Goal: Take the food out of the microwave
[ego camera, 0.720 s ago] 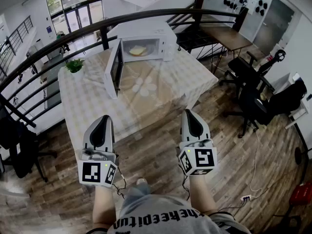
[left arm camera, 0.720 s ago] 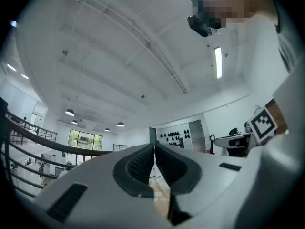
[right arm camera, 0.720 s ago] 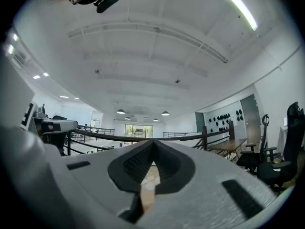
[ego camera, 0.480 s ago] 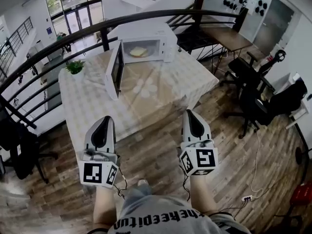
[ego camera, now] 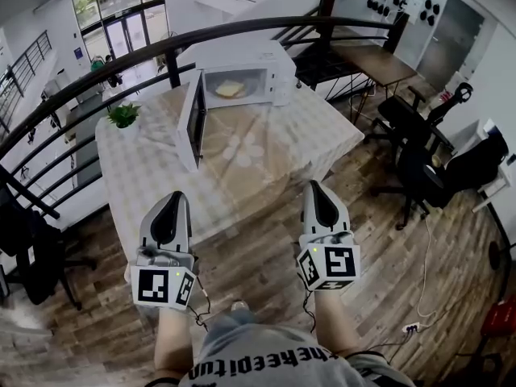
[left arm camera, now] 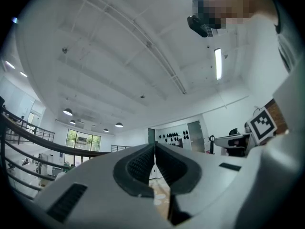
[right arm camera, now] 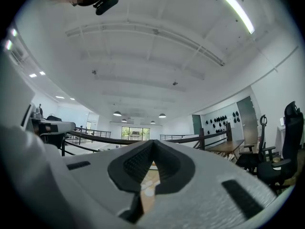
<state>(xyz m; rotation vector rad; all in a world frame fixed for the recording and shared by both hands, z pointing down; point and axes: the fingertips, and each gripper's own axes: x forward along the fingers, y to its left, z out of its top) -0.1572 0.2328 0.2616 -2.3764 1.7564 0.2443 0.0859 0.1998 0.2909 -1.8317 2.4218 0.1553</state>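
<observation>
Only the head view shows the task's things. The boxy white microwave [ego camera: 242, 71] stands at the far end of the table [ego camera: 266, 156], with its door [ego camera: 192, 119] swung wide to the left. The food [ego camera: 230, 89], a pale yellowish slab, lies inside the lit cavity.

Both gripper views tilt upward onto white ceiling and strip lights, but they show the jaws closely. The left gripper [ego camera: 174, 197] has its ribbed black pads pressed together on nothing, and the right gripper [ego camera: 314, 188] is likewise closed and empty.

Both hover over the plank floor [ego camera: 258, 256] just short of the table's near edge, well apart from the microwave. A broad stretch of checked cloth lies between them and it. A small green plant [ego camera: 122, 114] sits at the far left corner. A dark curved railing [ego camera: 266, 27] runs behind the microwave, and black office chairs [ego camera: 415, 168] stand to the right.
</observation>
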